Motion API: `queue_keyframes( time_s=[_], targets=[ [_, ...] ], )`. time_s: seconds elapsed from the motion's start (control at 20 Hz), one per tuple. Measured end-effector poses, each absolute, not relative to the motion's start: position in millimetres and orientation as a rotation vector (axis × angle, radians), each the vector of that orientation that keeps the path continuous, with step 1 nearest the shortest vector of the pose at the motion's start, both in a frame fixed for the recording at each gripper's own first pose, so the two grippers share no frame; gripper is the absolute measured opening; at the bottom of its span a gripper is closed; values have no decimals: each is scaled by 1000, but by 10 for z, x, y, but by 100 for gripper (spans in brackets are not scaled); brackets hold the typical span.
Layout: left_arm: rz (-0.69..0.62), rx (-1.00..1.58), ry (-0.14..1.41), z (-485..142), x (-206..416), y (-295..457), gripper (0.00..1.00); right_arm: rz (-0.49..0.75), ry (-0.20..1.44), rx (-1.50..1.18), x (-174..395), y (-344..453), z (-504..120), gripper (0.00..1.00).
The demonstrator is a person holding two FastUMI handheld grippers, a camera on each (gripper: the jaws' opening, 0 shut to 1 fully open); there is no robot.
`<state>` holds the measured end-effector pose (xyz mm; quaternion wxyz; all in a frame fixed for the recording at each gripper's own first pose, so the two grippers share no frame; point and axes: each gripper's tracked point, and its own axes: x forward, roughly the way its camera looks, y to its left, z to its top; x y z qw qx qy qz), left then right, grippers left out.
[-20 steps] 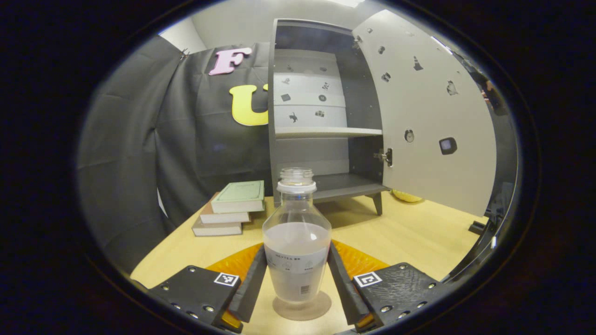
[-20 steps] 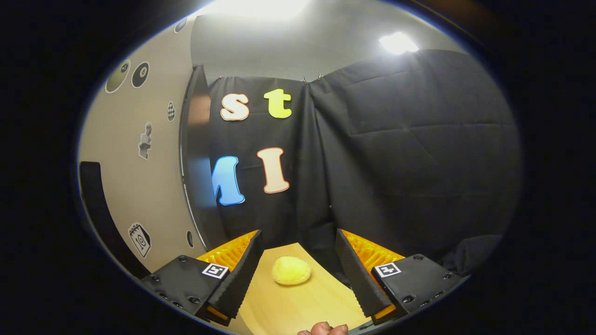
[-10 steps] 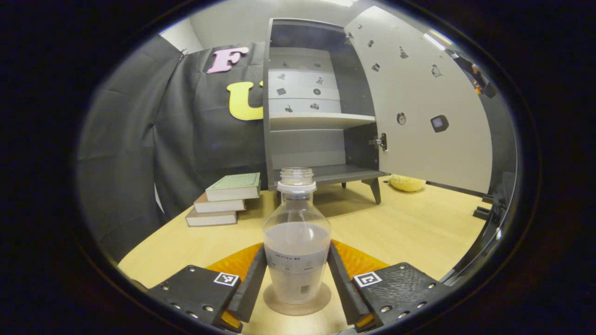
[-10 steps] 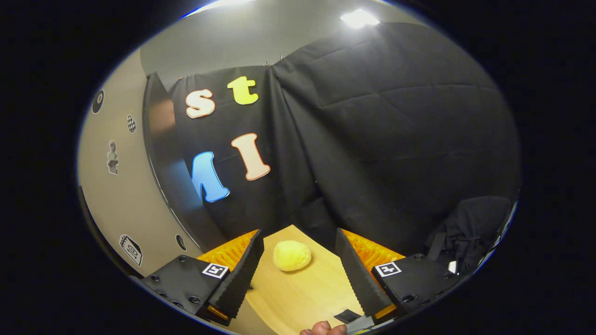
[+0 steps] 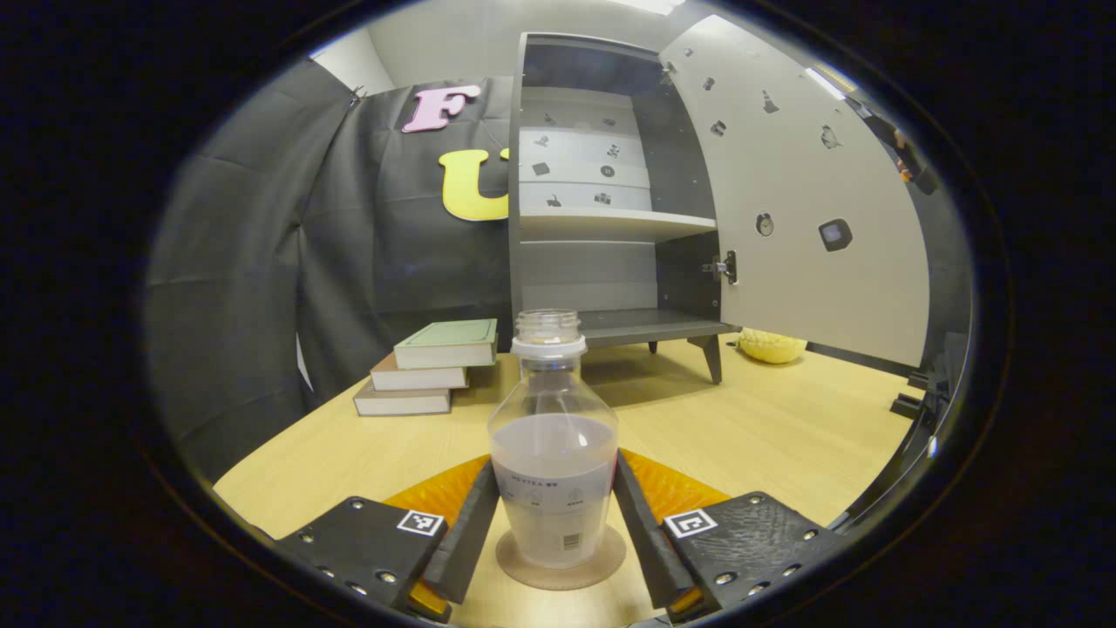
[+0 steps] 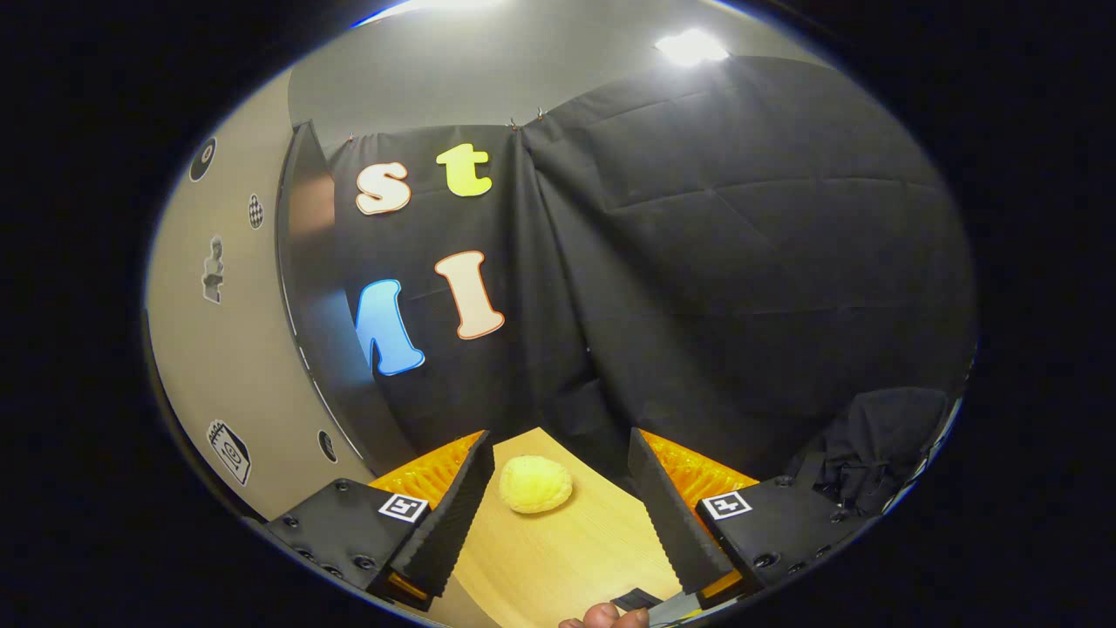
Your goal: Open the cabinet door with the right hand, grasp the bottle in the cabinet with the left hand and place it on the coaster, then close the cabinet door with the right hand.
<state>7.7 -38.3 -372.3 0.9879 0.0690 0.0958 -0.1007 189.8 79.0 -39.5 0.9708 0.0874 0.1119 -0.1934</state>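
The cabinet (image 5: 602, 201) stands at the back of my worktop (image 5: 767, 427), its door (image 5: 811, 209) swung wide open to the right. Left of it lies a stack of books (image 5: 427, 366). My left gripper (image 5: 555, 536) grips the uncapped bottle (image 5: 554, 462), both fingers pressed on its sides, the bottle upright on the coaster (image 5: 561, 567). My right gripper (image 6: 558, 506) hangs open beside the door's edge (image 6: 323, 349), a yellow lump (image 6: 534, 484) ahead.

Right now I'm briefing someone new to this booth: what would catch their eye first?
The bottle, half full, standing on the coaster between the left gripper fingers. Behind it the cabinet stands with its door swung wide. A yellow lump lies on the table ahead of the open right gripper.
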Motion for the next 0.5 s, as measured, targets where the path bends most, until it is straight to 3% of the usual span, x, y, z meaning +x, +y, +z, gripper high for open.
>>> queue_keyframes(
  time_s=[0.1,0.5],
  targets=[
    [-194,157,192,-3695,76,-352,86,-382,240,169,1909,816,-461,98],
    [-171,137,124,-3168,41,-332,86,-375,283,98,1914,794,-700,98]
  ],
)
